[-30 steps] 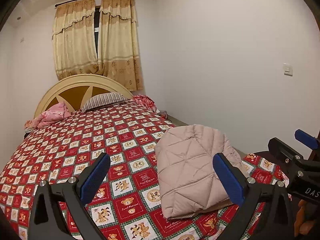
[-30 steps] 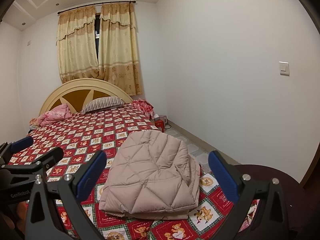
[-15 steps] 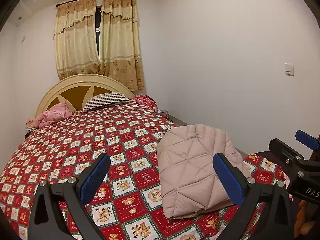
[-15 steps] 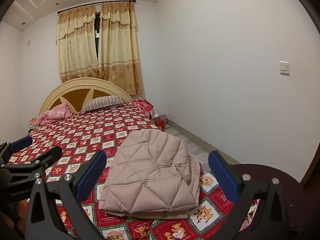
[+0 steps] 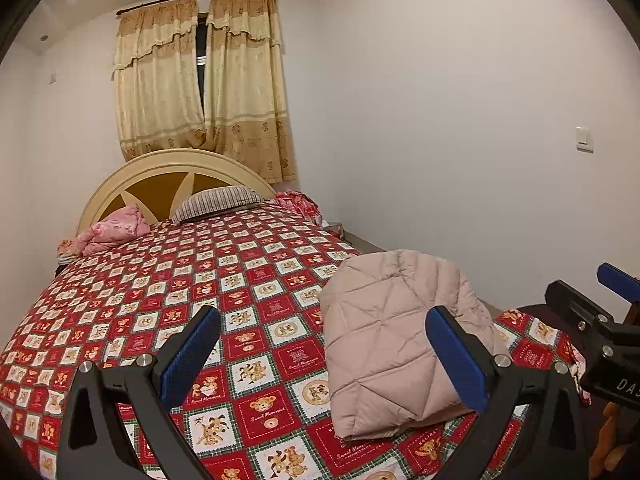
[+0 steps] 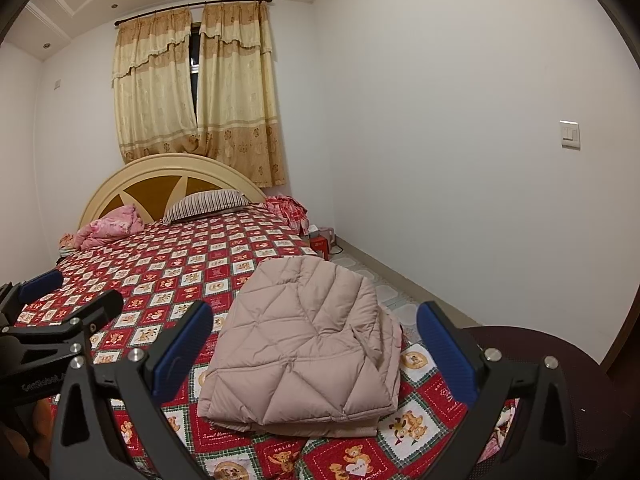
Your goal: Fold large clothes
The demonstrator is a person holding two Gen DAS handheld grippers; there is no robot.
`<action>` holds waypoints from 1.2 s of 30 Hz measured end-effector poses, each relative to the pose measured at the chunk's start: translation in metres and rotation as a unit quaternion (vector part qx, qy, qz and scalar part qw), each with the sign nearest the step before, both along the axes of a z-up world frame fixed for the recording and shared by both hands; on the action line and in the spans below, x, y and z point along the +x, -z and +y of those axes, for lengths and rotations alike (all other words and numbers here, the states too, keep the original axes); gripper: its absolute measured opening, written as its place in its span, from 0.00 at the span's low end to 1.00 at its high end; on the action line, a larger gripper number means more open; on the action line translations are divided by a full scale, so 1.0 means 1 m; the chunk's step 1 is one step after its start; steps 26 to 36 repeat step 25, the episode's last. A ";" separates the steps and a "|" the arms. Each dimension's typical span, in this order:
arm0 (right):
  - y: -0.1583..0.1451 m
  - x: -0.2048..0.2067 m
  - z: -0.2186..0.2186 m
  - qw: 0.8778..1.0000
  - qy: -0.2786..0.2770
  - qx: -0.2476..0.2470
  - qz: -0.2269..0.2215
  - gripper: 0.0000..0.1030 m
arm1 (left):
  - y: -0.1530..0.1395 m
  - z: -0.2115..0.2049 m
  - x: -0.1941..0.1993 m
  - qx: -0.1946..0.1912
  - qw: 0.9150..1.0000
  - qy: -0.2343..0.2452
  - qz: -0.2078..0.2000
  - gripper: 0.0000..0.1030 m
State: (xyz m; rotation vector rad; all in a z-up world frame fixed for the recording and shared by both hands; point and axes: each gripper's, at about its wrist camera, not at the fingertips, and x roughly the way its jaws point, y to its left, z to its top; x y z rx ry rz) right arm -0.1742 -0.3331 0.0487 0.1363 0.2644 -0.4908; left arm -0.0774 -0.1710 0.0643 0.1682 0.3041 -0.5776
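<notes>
A pale pink quilted jacket (image 5: pixel 394 340) lies folded into a compact rectangle on the near right part of the bed; it also shows in the right wrist view (image 6: pixel 308 344). My left gripper (image 5: pixel 322 354) is open and empty, held above the bed's near end, left of the jacket. My right gripper (image 6: pixel 316 350) is open and empty, held back from the jacket with its jaws wide on either side of it in view. Neither gripper touches the jacket.
The bed has a red patchwork bear quilt (image 5: pixel 192 280), a striped pillow (image 5: pixel 218 202) and a pink bundle (image 5: pixel 108 232) by the cream headboard (image 6: pixel 168 176). A white wall runs along the right. A dark round surface (image 6: pixel 576 368) sits at the bed's near right.
Both views have shifted only slightly. The jacket has stayed folded in place and both grippers have stayed open.
</notes>
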 end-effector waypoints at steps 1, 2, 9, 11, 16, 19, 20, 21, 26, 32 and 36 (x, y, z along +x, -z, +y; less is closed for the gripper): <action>0.000 0.000 0.001 1.000 0.000 0.000 0.000 1.00 | 0.000 0.001 0.000 -0.001 1.000 -0.003 -0.001 0.99; 0.000 0.000 0.000 1.000 0.000 0.000 0.000 1.00 | -0.001 0.001 0.001 -0.001 1.000 -0.007 -0.002 0.99; 0.000 0.000 -0.001 1.000 0.000 0.001 0.000 1.00 | -0.002 0.003 0.004 -0.009 0.999 -0.027 -0.025 0.99; 0.001 0.000 -0.001 1.000 0.000 0.000 0.002 1.00 | -0.002 0.002 0.004 -0.007 0.999 -0.018 -0.032 0.99; 0.004 0.002 -0.001 1.000 0.001 0.002 0.004 1.00 | 0.003 0.002 0.017 -0.005 1.000 -0.005 0.002 0.99; 0.005 0.004 -0.001 1.000 0.000 0.004 0.007 1.00 | 0.007 0.002 0.022 -0.005 1.000 0.005 0.020 0.99; 0.006 0.004 -0.001 1.000 0.000 0.005 0.008 1.00 | 0.007 0.000 0.022 -0.003 1.000 0.004 0.019 0.99; 0.007 0.004 -0.001 1.000 -0.001 0.006 0.010 1.00 | 0.008 0.000 0.022 0.000 1.000 0.002 0.016 0.99; 0.008 0.006 0.000 1.000 -0.002 0.008 0.013 1.00 | 0.008 0.000 0.021 0.003 1.000 -0.004 0.009 0.99; 0.008 0.006 0.000 1.000 -0.002 0.008 0.013 1.00 | 0.008 0.000 0.021 0.003 1.000 -0.004 0.009 0.99; 0.008 0.006 0.000 1.000 -0.002 0.008 0.013 1.00 | 0.008 0.000 0.021 0.003 1.000 -0.004 0.009 0.99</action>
